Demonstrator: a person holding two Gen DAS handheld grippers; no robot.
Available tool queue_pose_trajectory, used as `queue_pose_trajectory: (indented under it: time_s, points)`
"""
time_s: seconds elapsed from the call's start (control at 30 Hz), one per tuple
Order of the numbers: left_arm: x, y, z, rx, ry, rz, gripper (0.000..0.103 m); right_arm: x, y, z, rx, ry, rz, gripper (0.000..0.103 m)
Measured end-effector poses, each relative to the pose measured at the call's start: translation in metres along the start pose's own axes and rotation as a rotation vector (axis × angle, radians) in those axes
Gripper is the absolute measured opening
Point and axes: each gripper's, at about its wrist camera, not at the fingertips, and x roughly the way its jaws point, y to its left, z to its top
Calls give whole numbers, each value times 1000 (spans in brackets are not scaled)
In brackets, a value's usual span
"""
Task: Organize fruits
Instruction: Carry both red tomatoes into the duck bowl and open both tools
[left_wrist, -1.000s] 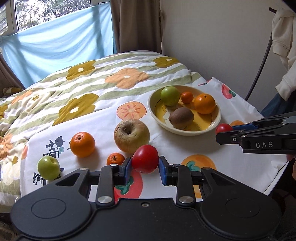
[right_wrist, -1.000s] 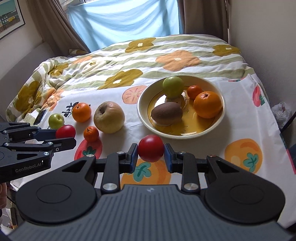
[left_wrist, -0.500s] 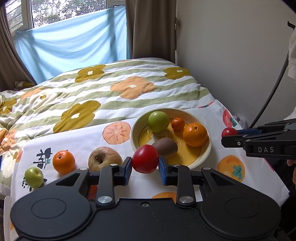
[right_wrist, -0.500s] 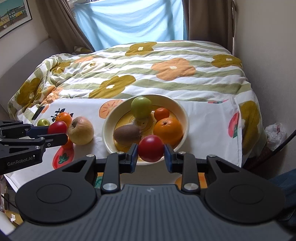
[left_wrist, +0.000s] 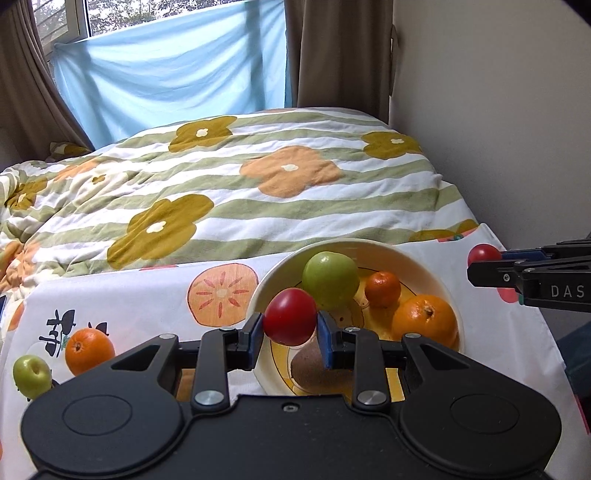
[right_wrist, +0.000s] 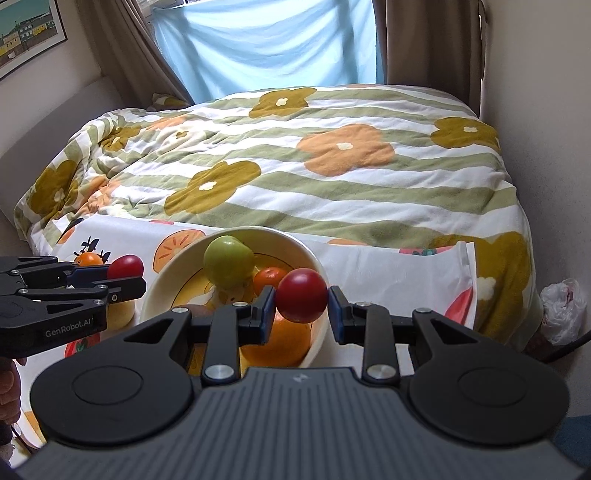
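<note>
My left gripper (left_wrist: 290, 325) is shut on a red tomato (left_wrist: 290, 320), held over the near left rim of the cream bowl (left_wrist: 436, 266). My right gripper (right_wrist: 302, 303) is shut on a second red tomato (right_wrist: 303, 295), held over the bowl's right side (right_wrist: 162, 277). The bowl holds a green apple (left_wrist: 330, 278), a small tangerine (left_wrist: 383, 289), a large orange (left_wrist: 424, 320) and a brown kiwi (left_wrist: 314, 369). Each gripper shows in the other's view: the right one with its tomato (left_wrist: 483, 254), the left one with its tomato (right_wrist: 125, 266).
An orange (left_wrist: 89, 350) and a small green apple (left_wrist: 32, 374) lie on the fruit-print cloth left of the bowl. A yellowish apple (right_wrist: 120, 314) sits behind the left gripper. The flowered quilt (left_wrist: 258, 184) lies beyond; a wall is to the right.
Both grippers have moved forward and up with their tomatoes, from beside the bowl to over it. The bowl now sits close under both.
</note>
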Motion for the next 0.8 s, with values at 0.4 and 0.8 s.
queue_pose_trajectory:
  time_s: [0.4,0.8]
  points:
    - [64,-6,10,22,62,51,35,52,-8,10,-4,27,40,45]
    - [45,3,8,22,22,77,84,64,-10,17,-16,34,53,45]
